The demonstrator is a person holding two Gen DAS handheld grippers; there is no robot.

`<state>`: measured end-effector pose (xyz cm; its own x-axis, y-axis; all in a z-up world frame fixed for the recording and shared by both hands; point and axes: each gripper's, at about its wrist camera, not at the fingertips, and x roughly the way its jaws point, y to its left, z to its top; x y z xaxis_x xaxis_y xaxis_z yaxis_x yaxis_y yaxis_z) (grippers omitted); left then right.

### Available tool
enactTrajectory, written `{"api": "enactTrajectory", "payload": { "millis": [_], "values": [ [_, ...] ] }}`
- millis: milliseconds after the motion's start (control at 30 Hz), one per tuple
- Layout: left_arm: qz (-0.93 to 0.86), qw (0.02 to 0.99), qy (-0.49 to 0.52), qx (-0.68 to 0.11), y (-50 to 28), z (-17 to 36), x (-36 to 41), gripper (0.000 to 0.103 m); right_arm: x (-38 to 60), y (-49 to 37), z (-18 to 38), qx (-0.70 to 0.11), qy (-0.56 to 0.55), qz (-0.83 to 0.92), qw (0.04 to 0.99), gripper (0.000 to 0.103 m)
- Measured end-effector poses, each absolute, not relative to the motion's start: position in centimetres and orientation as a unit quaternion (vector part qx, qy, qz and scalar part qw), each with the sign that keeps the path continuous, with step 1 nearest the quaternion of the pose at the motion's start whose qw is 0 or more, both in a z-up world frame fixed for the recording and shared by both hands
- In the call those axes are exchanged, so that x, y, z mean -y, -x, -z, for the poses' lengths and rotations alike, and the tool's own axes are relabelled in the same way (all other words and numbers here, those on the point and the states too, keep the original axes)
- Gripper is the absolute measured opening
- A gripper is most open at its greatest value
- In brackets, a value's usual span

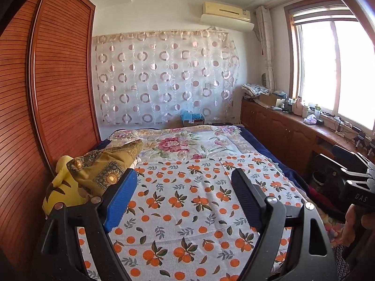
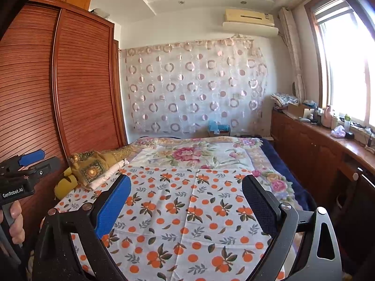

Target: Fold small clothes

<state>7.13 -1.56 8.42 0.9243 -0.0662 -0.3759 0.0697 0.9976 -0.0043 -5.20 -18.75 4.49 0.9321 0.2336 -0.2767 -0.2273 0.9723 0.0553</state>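
A white cloth printed with oranges (image 1: pixel 187 201) lies spread flat on the bed; it also shows in the right wrist view (image 2: pixel 187 210). My left gripper (image 1: pixel 182 175) is open and empty, held above the cloth. My right gripper (image 2: pixel 185 182) is open and empty, also above the cloth. The right gripper's body shows at the right edge of the left wrist view (image 1: pixel 351 178). The left gripper's body shows at the left edge of the right wrist view (image 2: pixel 23 173). No small clothes other than this cloth can be made out.
A floral bedspread (image 1: pixel 187 142) covers the far half of the bed. A gold embroidered cushion (image 1: pixel 105 164) and a yellow plush toy (image 1: pixel 61 187) lie at the bed's left edge by the wooden wardrobe (image 1: pixel 46 93). A cluttered wooden sideboard (image 2: pixel 316 140) runs along the right under the window.
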Motion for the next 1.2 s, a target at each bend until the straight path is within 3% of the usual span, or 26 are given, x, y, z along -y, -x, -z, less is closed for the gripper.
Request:
{"api": "enactTrajectory", "payload": {
  "millis": [1200],
  "values": [
    [0.027, 0.982, -0.003, -0.189, -7.1, -7.6, 0.9, 0.083, 20.2, 4.9, -4.3, -0.138, -0.002, -0.125, 0.983, 0.096]
  ]
}}
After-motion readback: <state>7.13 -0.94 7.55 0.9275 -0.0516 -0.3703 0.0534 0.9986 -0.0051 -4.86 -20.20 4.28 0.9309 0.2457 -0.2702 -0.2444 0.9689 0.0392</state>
